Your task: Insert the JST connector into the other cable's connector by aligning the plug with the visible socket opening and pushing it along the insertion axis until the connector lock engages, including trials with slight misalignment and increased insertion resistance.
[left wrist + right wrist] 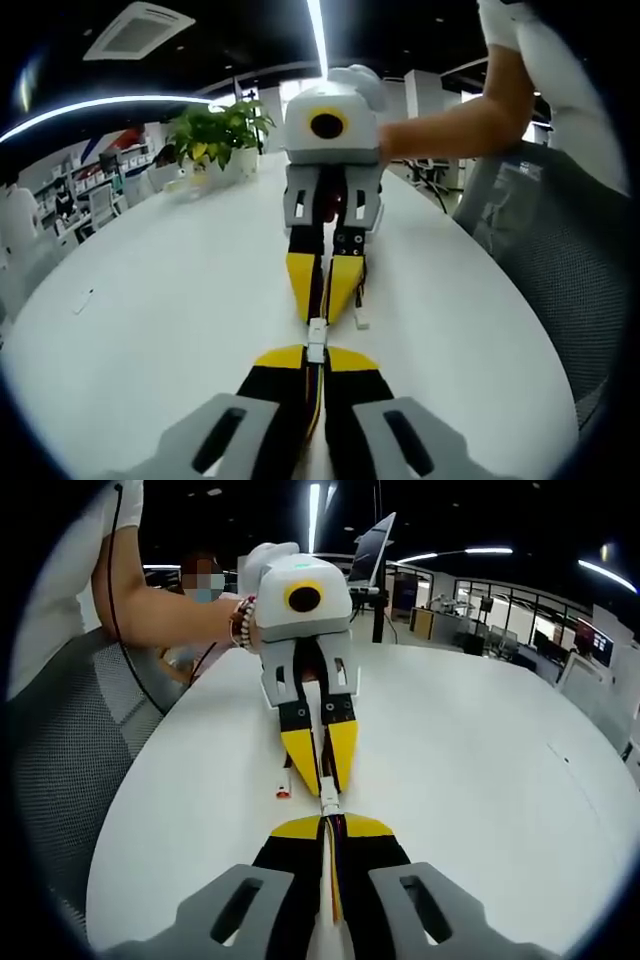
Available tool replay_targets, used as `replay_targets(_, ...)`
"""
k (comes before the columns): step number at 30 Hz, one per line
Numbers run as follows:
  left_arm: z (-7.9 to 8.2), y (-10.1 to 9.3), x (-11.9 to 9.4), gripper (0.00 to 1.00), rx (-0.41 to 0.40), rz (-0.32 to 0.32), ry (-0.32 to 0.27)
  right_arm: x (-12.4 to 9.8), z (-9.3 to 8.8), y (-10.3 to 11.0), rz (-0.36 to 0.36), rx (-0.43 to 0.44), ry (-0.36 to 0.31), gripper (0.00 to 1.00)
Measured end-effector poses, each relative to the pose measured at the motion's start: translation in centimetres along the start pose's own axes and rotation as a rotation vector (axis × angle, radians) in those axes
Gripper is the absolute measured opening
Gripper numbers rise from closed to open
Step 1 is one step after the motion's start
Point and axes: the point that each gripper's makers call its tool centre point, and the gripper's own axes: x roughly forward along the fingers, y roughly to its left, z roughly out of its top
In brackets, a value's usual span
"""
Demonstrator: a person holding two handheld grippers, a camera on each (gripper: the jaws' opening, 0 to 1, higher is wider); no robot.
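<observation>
White JST connector pair (316, 338) sits right between the two claws' yellow tips, nose to nose over the white table (150, 300). Left gripper (316, 352) is pinched narrow on its cable end, right gripper (329, 816) likewise on the other end. Looks like the mating step: plug at the socket mouth, can't tell if the lock has clicked. Long axis runs straight ahead from each claw toward the other, so next is a straight push along it, no twist.

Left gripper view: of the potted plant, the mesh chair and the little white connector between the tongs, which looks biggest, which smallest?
1. Mesh chair, though it sits nearer the camera.
2. Potted plant, farther off.
3. White connector, smallest.
</observation>
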Motion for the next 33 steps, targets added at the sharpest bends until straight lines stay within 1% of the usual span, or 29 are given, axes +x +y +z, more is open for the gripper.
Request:
replay_targets(7,0.0,0.5,0.1,0.0,0.003,0.019,0.009,0.0,0.0,-0.4,-0.018,0.002,-0.002,0.03)
replay_targets(12,0.3,1.3,0.3,0.0,0.005,0.061,0.01,-0.3,0.1,-1.2,-0.059,0.002,-0.019,0.03)
replay_targets(15,-0.1,1.3,0.6,0.0,-0.002,0.065,0.021,0.0,-0.2,-1.3,-0.065,0.006,-0.011,0.03)
replay_targets(18,-0.5,1.3,0.8,0.0,0.004,0.066,0.049,0.4,-0.6,-1.3,-0.07,0.003,0.006,0.03)
replay_targets(21,-0.6,1.3,0.7,0.0,-0.003,0.072,0.049,0.3,-0.6,-1.4,-0.076,0.006,0.0,0.04)
replay_targets(24,-0.7,1.5,0.6,0.0,-0.024,0.083,0.049,0.3,-0.7,-1.5,-0.081,0.024,-0.004,0.04)
replay_targets(25,-0.8,1.7,0.7,0.0,-0.048,0.09,0.048,0.3,-0.8,-1.6,-0.086,0.028,-0.005,0.04)
replay_targets(33,-0.9,1.8,0.7,0.01,-0.082,0.099,0.044,0.4,-0.9,-1.6,-0.094,0.058,-0.022,0.04)
